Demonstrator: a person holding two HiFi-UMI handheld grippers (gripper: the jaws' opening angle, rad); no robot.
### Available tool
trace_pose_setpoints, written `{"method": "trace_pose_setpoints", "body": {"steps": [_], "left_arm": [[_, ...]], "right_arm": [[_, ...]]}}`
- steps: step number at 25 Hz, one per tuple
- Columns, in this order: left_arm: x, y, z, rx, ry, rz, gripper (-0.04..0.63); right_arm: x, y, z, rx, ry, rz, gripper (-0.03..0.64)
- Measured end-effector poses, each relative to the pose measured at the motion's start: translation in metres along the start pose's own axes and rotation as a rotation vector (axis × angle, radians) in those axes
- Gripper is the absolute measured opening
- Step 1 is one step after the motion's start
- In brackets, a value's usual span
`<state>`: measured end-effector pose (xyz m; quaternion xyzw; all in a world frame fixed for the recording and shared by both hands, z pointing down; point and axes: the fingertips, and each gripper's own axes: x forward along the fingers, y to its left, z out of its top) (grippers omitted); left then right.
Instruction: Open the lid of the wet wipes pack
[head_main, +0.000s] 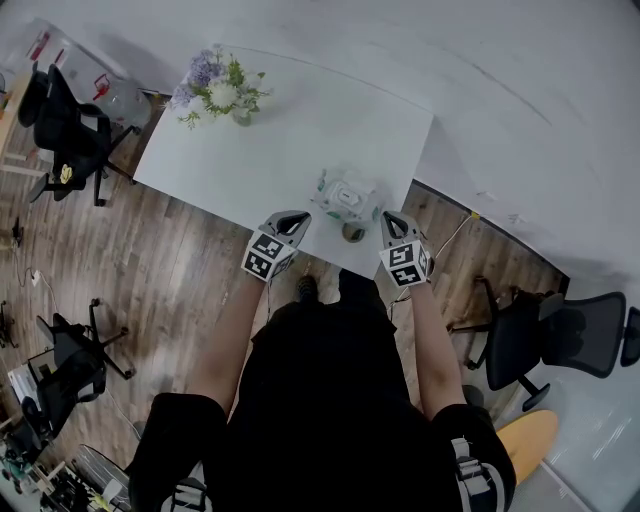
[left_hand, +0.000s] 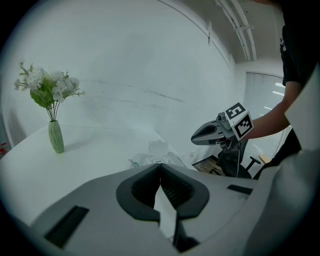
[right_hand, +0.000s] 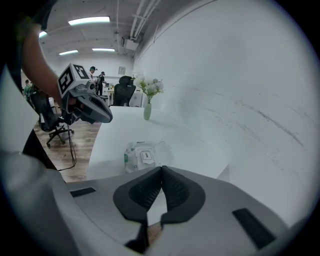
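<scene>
The wet wipes pack lies near the front edge of the white table. It is white with green print, and its clear lid stands flipped up off the label. My left gripper hangs just left of and short of the pack, shut with nothing between its pads. My right gripper is level with it on the pack's right side, also shut and empty. In the left gripper view the pack shows just beyond the closed jaws. Neither gripper touches the pack.
A green vase of white and purple flowers stands at the table's far left corner. The white wall runs along the table's far side. Office chairs stand on the wooden floor to both sides.
</scene>
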<state>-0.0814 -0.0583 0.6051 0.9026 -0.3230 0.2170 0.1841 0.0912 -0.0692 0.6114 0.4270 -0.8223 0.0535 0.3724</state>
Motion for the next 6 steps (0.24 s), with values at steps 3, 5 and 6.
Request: {"method": "trace_pose_setpoints", "body": {"steps": [3,5,6], "left_arm": [[-0.007,0.002,0.0,0.009,-0.01,-0.004,0.021],[-0.013,0.002,-0.001,0.016,-0.013,-0.005,0.021],[-0.015,0.002,-0.001,0.02,-0.014,-0.006,0.021]], "right_arm": [[-0.004,0.006,0.0,0.002,-0.002,-0.009,0.015],[-0.007,0.01,0.0,0.002,-0.004,-0.017,0.014],[-0.008,0.011,0.0,0.001,-0.005,-0.021,0.015]]}}
